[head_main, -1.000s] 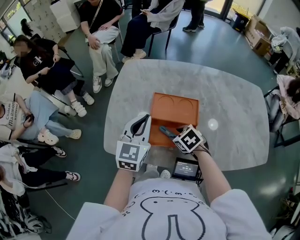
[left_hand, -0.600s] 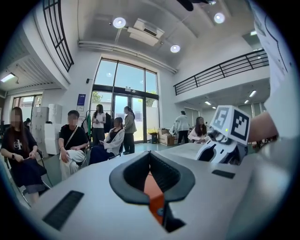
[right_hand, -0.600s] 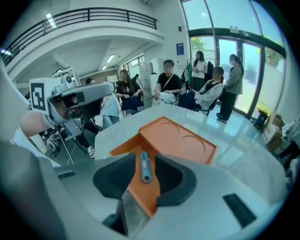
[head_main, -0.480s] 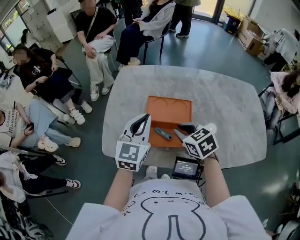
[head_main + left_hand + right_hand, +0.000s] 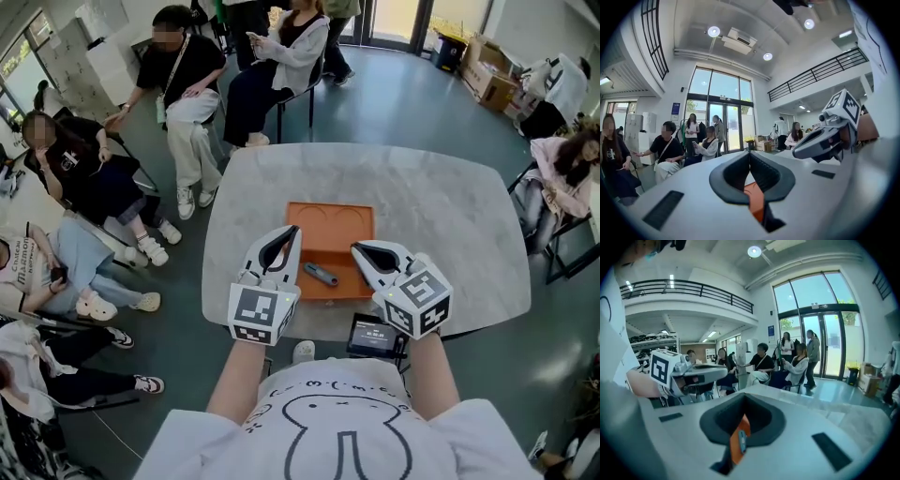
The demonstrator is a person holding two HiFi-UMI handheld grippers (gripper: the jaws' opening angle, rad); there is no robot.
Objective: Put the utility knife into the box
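Note:
An orange box [image 5: 330,225] lies open on the round marble table [image 5: 450,216]. The grey utility knife [image 5: 321,274] lies inside it, near its front edge. My left gripper [image 5: 292,231] hovers at the box's left front corner, shut and holding nothing. My right gripper [image 5: 356,247] hangs over the box's right front corner, jaws shut and empty, apart from the knife. In the left gripper view the shut left gripper [image 5: 750,153] points over the orange box [image 5: 755,200]. In the right gripper view the shut right gripper [image 5: 743,400] shows the orange box [image 5: 735,446] beneath its tips.
A small dark device with a screen [image 5: 375,335] sits at the table's near edge by my right hand. Several people sit on chairs left of the table [image 5: 84,159] and beyond it [image 5: 281,56]. Cardboard boxes [image 5: 492,80] stand at the far right.
My right gripper has pulled back out of the box toward the near right and closed its jaws, leaving the knife lying in the box. The left gripper has hardly moved.

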